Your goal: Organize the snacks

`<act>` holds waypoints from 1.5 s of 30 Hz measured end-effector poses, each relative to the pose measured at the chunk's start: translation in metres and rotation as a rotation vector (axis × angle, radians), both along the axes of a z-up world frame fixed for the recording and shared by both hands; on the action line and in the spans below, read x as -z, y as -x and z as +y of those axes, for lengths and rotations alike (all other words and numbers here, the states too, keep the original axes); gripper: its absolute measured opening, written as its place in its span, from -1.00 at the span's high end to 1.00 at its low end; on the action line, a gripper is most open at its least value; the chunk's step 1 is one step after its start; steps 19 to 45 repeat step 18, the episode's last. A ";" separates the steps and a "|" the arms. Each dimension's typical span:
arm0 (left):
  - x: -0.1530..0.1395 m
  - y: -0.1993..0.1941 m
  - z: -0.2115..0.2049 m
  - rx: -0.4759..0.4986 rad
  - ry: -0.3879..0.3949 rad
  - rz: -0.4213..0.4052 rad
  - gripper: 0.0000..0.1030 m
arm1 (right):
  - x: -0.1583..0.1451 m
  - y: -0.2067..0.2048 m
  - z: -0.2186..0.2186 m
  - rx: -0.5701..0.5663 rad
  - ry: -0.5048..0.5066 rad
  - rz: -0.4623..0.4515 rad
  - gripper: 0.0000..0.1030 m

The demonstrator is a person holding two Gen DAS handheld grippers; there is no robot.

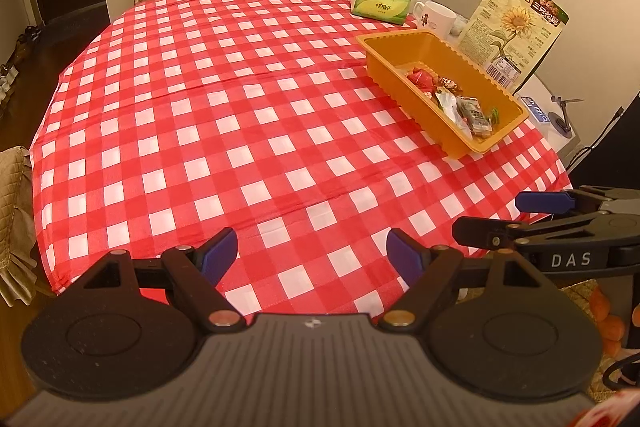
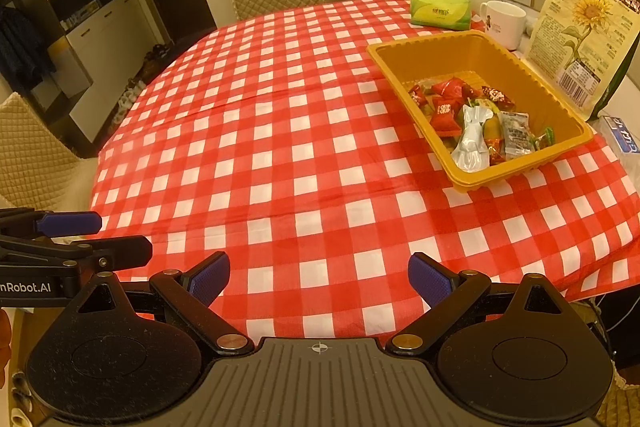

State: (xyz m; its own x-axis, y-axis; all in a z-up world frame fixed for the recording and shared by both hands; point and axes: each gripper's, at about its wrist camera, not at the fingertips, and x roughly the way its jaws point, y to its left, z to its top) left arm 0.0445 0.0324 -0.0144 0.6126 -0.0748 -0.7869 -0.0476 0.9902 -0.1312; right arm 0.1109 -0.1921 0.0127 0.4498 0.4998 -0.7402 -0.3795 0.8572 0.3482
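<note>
— Beyond the orange tray [image 2: 472, 45], what remains?
— Nothing loose; snacks [image 2: 476, 115] lie inside, along its length. I hold both grippers wide, empty; right gripper [image 2: 319, 279] nearer than left gripper [image 1: 312, 255].

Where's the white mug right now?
The white mug stands at the table's far right, between the green tissue pack and the sunflower seed bag, just behind the orange tray.
</note>
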 end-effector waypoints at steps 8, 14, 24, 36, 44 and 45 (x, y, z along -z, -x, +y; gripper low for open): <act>0.003 -0.010 0.000 0.009 0.005 -0.005 -0.56 | 0.001 -0.004 0.000 0.004 0.002 -0.001 -0.85; 0.003 -0.011 -0.003 0.016 0.008 -0.011 -0.56 | 0.000 -0.005 -0.001 0.005 0.003 0.000 -0.85; 0.003 -0.013 -0.003 0.016 0.010 -0.010 -0.56 | 0.000 -0.006 -0.001 0.005 0.003 0.000 -0.85; 0.003 -0.013 -0.003 0.016 0.010 -0.010 -0.56 | 0.000 -0.006 -0.001 0.005 0.003 0.000 -0.85; 0.003 -0.013 -0.003 0.016 0.010 -0.010 -0.56 | 0.000 -0.006 -0.001 0.005 0.003 0.000 -0.85; 0.003 -0.013 -0.003 0.016 0.010 -0.010 -0.56 | 0.000 -0.006 -0.001 0.005 0.003 0.000 -0.85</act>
